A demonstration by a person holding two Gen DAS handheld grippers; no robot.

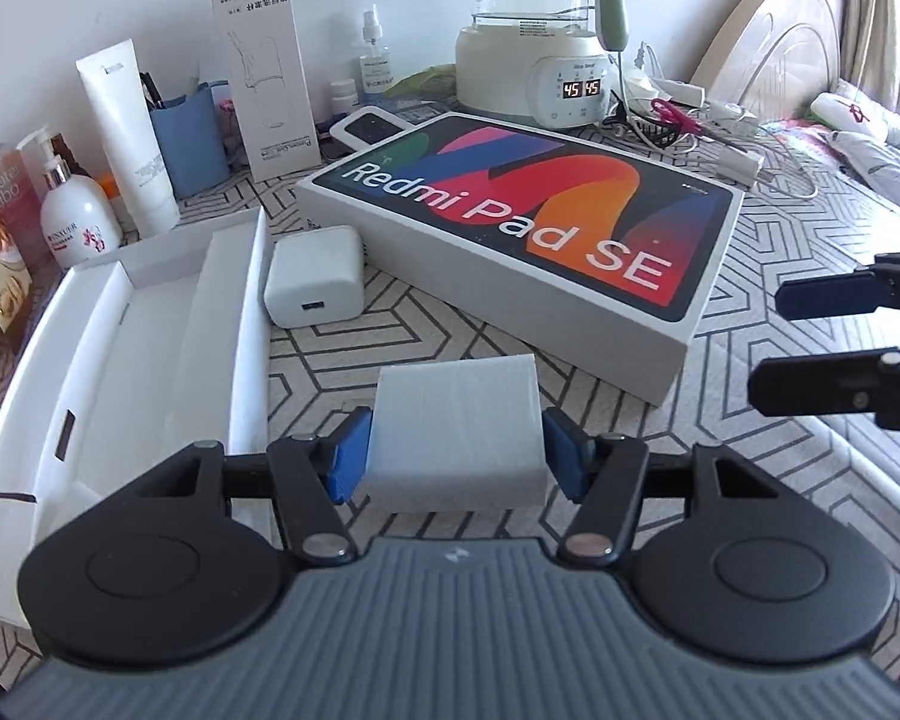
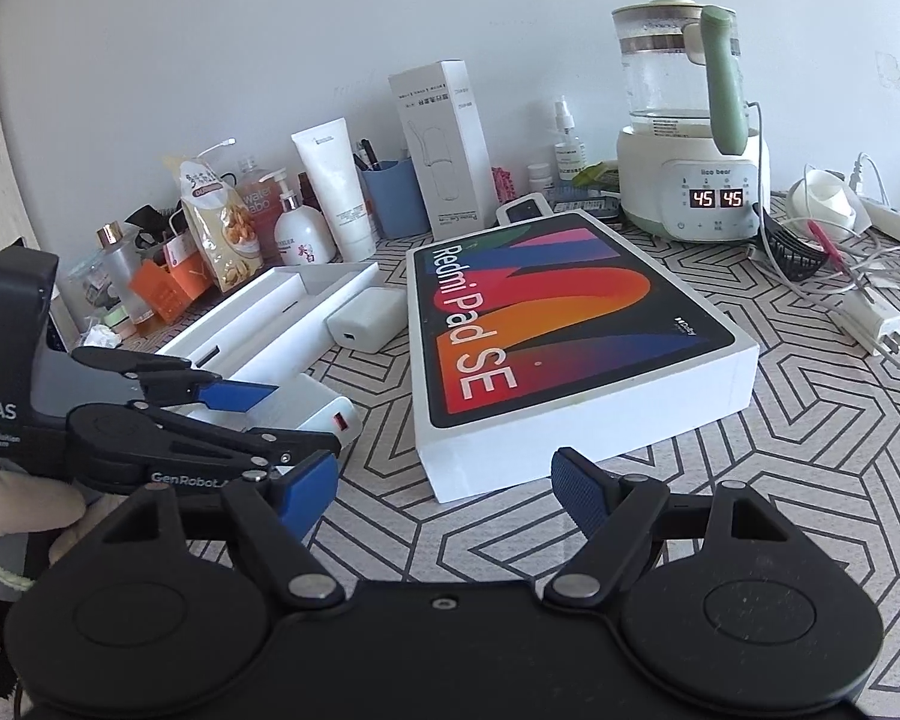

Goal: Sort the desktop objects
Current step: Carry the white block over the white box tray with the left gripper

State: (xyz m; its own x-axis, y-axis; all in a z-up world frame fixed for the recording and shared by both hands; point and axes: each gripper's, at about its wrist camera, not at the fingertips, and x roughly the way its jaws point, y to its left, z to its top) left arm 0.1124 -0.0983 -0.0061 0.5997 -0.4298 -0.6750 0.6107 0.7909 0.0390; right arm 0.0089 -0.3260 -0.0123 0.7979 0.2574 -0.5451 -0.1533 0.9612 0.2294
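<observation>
A white charger block sits between the blue pads of my left gripper, which press on its two sides just above the patterned tabletop. In the right wrist view the same block shows a red port, with the left gripper around it. A second white charger lies beside the open white box tray. The Redmi Pad SE box lies flat in the middle. My right gripper stands open over bare table near that box's front corner, with nothing between its fingers.
Along the back wall stand bottles, a white tube, a blue pen cup and a tall white carton. A kettle on its base is at the back right. Cables, a plug and scissors lie tangled to the right.
</observation>
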